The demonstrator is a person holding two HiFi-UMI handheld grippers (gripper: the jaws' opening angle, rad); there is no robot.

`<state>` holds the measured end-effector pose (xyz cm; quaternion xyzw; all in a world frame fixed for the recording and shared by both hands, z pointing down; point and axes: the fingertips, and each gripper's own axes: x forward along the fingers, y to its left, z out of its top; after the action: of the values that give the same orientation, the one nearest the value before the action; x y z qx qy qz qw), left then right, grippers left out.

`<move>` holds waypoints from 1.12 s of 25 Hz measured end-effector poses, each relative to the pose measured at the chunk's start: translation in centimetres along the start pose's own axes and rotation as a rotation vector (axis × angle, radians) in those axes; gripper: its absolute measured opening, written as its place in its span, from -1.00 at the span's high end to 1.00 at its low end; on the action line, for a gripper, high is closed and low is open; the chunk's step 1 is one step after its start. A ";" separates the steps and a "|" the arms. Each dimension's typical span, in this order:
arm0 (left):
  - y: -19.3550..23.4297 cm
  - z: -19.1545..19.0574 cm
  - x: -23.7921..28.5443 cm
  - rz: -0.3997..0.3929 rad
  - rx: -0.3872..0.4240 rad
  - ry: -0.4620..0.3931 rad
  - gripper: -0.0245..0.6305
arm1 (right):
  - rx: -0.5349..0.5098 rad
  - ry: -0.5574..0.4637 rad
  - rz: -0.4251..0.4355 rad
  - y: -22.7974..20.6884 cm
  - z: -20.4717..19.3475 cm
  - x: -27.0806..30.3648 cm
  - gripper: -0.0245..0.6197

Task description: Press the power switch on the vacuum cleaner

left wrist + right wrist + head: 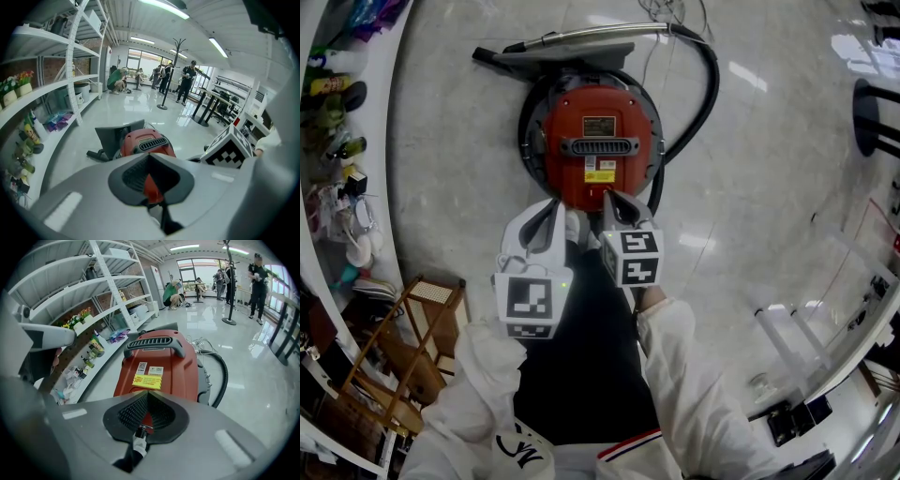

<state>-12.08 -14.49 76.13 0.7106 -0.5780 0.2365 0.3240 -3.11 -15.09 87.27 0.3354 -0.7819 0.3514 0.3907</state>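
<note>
Red vacuum cleaner (592, 141) sits on the pale floor (459, 141) before you; your right gripper (614, 199), jaws pressed together, points at its near edge, your left gripper (553, 208) likewise closed just beside.

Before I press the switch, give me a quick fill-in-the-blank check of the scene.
The vacuum cleaner has a ___ body.
Its hose is ___.
The left tool and right tool both have jaws ___.
The shelves stand on the person's ___ side.
Missing words: red; black; shut; left.
</note>
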 end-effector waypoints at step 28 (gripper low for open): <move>0.0 -0.8 0.0 -0.003 -0.013 0.012 0.93 | -0.001 0.005 -0.012 -0.4 -0.5 0.4 0.92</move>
<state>-12.09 -13.92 76.62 0.7081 -0.5763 0.2366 0.3324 -2.76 -15.02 87.90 0.3392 -0.7790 0.3496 0.3948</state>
